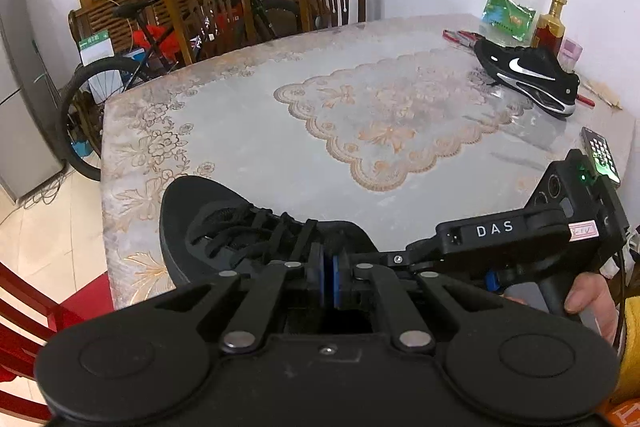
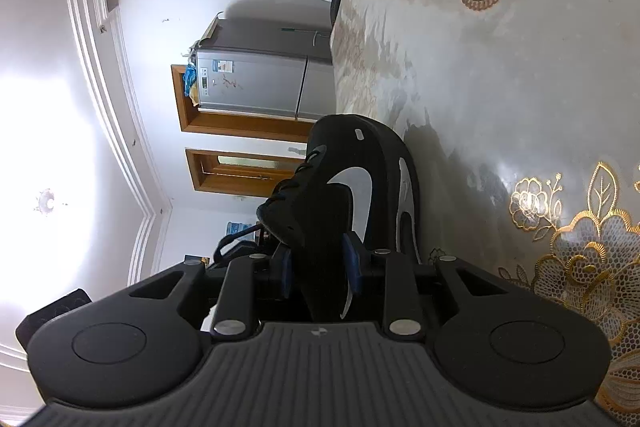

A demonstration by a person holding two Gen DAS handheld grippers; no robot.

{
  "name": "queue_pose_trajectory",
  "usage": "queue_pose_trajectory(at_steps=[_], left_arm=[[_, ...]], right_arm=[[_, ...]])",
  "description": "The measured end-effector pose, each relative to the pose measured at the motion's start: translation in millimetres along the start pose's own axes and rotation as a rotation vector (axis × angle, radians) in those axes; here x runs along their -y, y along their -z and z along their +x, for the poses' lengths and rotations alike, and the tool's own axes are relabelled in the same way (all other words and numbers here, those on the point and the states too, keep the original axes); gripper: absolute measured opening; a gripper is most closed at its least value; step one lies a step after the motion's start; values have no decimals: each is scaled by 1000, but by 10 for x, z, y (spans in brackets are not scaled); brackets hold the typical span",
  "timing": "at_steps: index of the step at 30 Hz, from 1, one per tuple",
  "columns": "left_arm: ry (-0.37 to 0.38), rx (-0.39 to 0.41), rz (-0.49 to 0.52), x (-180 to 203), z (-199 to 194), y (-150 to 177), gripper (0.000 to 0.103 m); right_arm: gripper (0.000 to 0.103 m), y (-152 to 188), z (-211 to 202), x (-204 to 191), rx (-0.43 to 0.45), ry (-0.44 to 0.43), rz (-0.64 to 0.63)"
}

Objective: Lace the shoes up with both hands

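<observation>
A clear bag point(image 1: 510, 7) stands at the far right corner of the surface point(image 1: 256, 131), with a green-and-white packet inside it. Beside it is an amber bottle point(image 1: 552, 23) with a gold cap; its contents show dark red-brown. A small pink box point(image 1: 571, 53) sits just right of the bottle, what it holds not visible.

The shoe point(image 1: 224, 223) being laced lies at the near edge of the surface, close to the left tongs point(image 1: 331, 277). It is black, low-cut, with black laces point(image 1: 256, 227) crossing loosely over the tongue. In the right wrist view, its side carries a silver swoosh and a silver strip along the sole. A second shoe point(image 1: 532, 75), black with a white swoosh, rests near the bottle at the far right, well apart from the first.

The left tongs are closed, their blue pads pressed together; whether a lace is pinched between them cannot be told, though the laces run right up to them. The right tongs point(image 2: 320, 271) stand about half open and clamp the heel part of the shoe, a blue pad on each side of it. A hand point(image 1: 592, 303) with a yellow sleeve holds the right tool's grip.
</observation>
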State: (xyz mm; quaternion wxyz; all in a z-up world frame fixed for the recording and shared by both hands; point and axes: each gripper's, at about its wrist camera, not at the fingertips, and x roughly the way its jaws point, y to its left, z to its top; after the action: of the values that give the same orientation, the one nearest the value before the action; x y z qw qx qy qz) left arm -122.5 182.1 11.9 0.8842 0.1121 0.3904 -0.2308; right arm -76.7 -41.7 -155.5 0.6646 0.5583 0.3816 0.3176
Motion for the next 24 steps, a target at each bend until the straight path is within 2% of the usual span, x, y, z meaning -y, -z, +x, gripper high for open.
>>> queue_pose_trajectory(at_steps=[5,10,13,14,15,17,19,21,24], left_arm=[[-4,-42,10,32,99,36,4],[-55,-97,123,135,176,41,4],[-81,-129,234,196,194,28,4],[-78,-147,256,193,209,17,5],[-73,-169,276,189,234,18,5],[-90,-192,326,200,264,41,5],[-91,-192,362,182,261,92,5],[-81,-184,337,126,227,105,7],[-81,-166,295,40,208,119,8]], right_arm=[[29,1,1,2,-1,1,0],[28,1,-14,-43,0,20,-32],[29,31,-1,-241,-6,93,-156],[39,47,6,-320,-15,130,-200],[42,66,5,-401,-28,165,-234],[43,126,-57,-557,-21,203,-275],[43,197,-168,-710,22,216,-299],[43,258,-268,-864,59,223,-322],[42,340,-274,-1024,40,198,-331]])
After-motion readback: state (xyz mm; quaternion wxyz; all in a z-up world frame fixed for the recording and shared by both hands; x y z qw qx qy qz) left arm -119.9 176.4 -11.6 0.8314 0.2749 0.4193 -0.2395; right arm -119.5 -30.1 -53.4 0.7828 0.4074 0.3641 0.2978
